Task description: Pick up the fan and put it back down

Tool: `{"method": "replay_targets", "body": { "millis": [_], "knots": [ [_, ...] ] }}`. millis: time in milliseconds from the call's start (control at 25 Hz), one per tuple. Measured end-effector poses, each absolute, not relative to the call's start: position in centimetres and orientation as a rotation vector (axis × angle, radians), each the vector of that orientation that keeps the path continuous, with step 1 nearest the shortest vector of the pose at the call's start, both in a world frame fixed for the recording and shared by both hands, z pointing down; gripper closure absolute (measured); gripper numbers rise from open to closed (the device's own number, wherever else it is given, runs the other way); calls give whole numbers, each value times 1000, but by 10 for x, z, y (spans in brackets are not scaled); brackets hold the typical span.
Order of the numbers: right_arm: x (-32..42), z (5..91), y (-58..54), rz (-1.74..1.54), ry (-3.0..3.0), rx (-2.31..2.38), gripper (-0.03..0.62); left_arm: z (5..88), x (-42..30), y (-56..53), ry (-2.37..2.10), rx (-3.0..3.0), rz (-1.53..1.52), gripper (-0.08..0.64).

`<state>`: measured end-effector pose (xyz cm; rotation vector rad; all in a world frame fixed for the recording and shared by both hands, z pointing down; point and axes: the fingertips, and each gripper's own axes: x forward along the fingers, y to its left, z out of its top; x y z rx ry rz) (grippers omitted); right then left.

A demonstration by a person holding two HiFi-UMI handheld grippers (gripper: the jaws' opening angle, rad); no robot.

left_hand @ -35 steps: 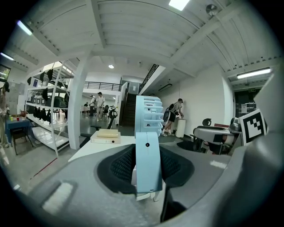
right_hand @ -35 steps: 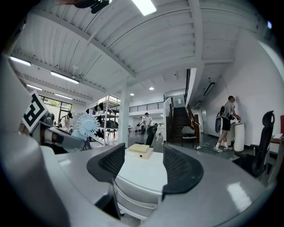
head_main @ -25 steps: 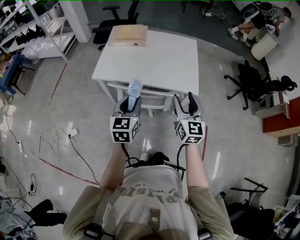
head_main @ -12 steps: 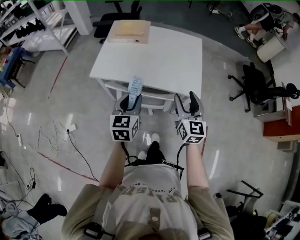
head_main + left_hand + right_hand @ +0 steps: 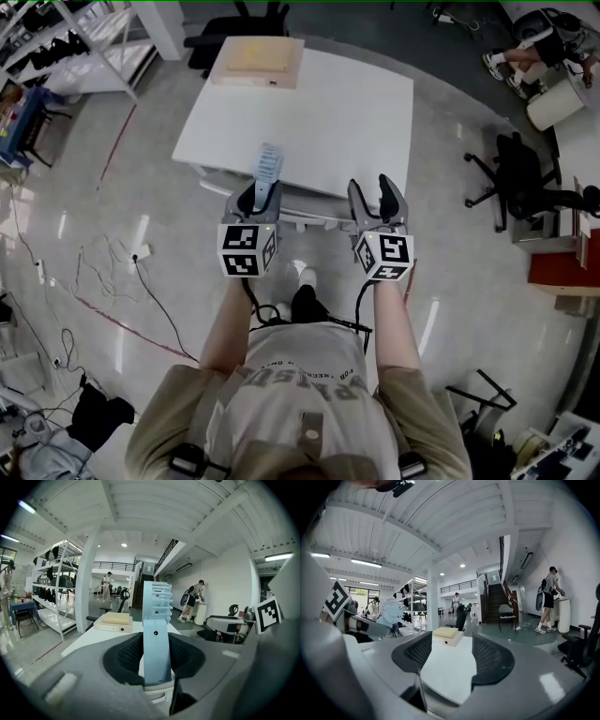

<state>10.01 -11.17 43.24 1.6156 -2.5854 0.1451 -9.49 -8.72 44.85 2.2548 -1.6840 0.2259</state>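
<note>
With the left gripper (image 5: pixel 260 199) clamped on the upright light-blue fan (image 5: pixel 157 634) above the near edge of the white table (image 5: pixel 328 103) and the right gripper (image 5: pixel 372 195) released and empty, the put-down step appears pending: lower the fan onto bare tabletop, then release.

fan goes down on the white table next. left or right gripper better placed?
Left. The left gripper has its jaws shut on the fan, at the near edge of the table. The right gripper is level beside it, jaws apart and empty, so a handover looks pointless.
</note>
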Motion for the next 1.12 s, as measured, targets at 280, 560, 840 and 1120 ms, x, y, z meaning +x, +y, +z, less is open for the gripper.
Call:
{"method": "replay_targets", "body": {
  "millis": [280,560,840,1120],
  "knots": [
    [110,432,-163,127,-2617,1547,341,451,-81,-132,-1722,2219,216,434],
    [119,432,-199,126,-2656,1495,341,451,-72,-156,-1779,2184,210,434],
    [121,433,-209,146,-2678,1477,341,452,-70,-160,-1792,2170,241,434],
    [121,441,-215,175,-2669,1492,341,459,-69,-172,-1770,2177,258,434]
  ]
}}
